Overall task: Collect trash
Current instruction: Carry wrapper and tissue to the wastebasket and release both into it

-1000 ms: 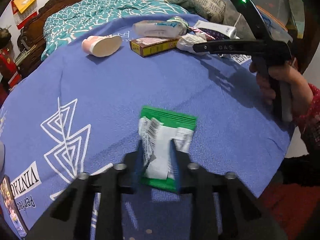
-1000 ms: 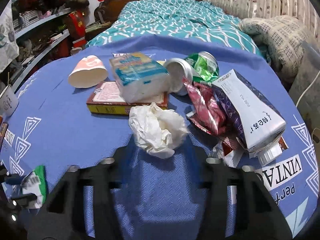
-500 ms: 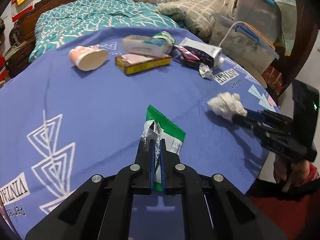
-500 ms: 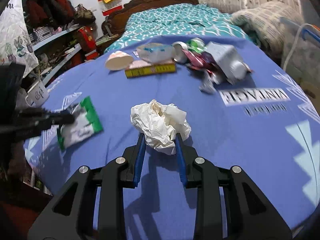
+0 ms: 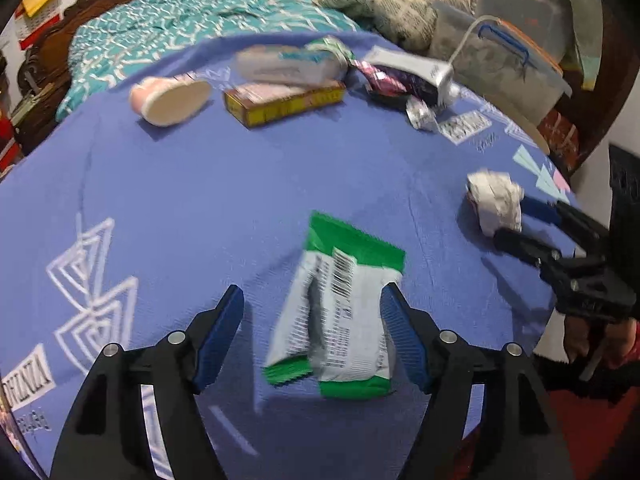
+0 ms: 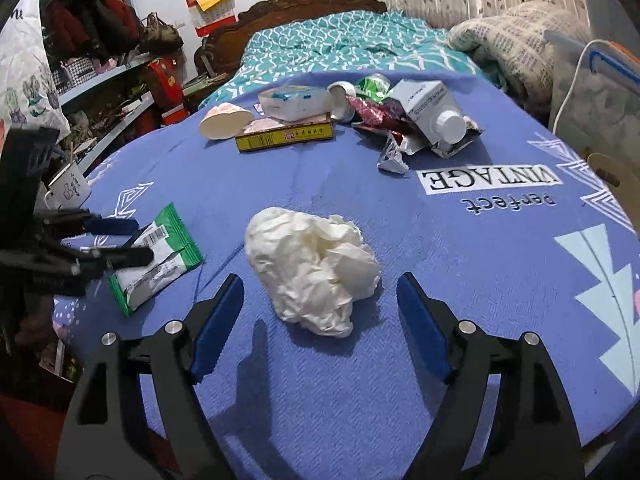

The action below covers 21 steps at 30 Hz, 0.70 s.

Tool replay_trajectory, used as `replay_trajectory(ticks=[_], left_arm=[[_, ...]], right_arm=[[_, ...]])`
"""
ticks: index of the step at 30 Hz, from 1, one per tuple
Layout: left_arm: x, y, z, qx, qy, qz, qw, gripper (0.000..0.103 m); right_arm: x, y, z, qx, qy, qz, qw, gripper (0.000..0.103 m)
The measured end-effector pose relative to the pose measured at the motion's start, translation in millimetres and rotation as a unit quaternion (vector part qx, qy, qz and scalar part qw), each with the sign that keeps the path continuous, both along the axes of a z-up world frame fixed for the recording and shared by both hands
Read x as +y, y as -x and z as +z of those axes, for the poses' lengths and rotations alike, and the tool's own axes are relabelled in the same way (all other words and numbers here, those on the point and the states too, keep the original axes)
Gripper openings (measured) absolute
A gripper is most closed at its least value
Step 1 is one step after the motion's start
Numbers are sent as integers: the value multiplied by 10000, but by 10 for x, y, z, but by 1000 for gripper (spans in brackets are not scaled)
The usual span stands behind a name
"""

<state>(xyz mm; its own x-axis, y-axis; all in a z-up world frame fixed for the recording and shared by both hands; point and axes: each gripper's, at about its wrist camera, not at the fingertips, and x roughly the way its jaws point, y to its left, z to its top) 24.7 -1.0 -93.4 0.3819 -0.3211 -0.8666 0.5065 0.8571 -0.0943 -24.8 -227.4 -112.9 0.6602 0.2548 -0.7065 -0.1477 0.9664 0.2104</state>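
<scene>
Here the left gripper [image 5: 312,312] is spread wide, the green-and-white snack wrapper [image 5: 340,316] lying on the blue tablecloth [image 5: 240,184] between its fingers, nearer the right one. The right gripper [image 6: 320,300] also gapes wide, the crumpled white tissue [image 6: 312,268] between its fingers at 12 o'clock. Farther off, at 12 o'clock, lie a yellow box [image 6: 286,136], paper cup [image 6: 224,120] and carton [image 6: 432,112].

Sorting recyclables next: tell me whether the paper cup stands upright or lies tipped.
Tipped. The paper cup lies on its side on the blue cloth, beside the yellow box.
</scene>
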Motion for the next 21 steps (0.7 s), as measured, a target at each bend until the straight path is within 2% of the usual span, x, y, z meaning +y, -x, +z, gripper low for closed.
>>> replay_trajectory(ticks=[1,2,3,4,6,13,16,21], left_arm=[[-32,29,-17,-91,-69,-2,9999,39],[-101,91,-15,-293,-222,-103,9993,28],[-135,107,-13,-270,-234,-193,9992,17],[-163,106,6,-213,-171,-236,9993,15],[-203,68,44,-118,-53,-285,9995,10],[-649,-123,349,-195,342,-667,9970,10],[-1057,-160,490,-336,367,-1053,9932,10],[-1992,-300,661,-553,339,-1869,9802,10]], right_arm=[[13,-19,-21,49,-27,33,10000,78],[26,-36,-50,118,-42,82,9999,66],[40,-25,-46,48,89,49,9999,43],[43,-32,-49,78,91,103,9999,26],[-27,-16,-35,53,-103,59,9999,25],[-586,116,99,-292,-328,-740,9963,25],[-917,187,137,-420,-347,-1160,9918,25],[-1606,267,259,-637,-327,-1906,9790,25]])
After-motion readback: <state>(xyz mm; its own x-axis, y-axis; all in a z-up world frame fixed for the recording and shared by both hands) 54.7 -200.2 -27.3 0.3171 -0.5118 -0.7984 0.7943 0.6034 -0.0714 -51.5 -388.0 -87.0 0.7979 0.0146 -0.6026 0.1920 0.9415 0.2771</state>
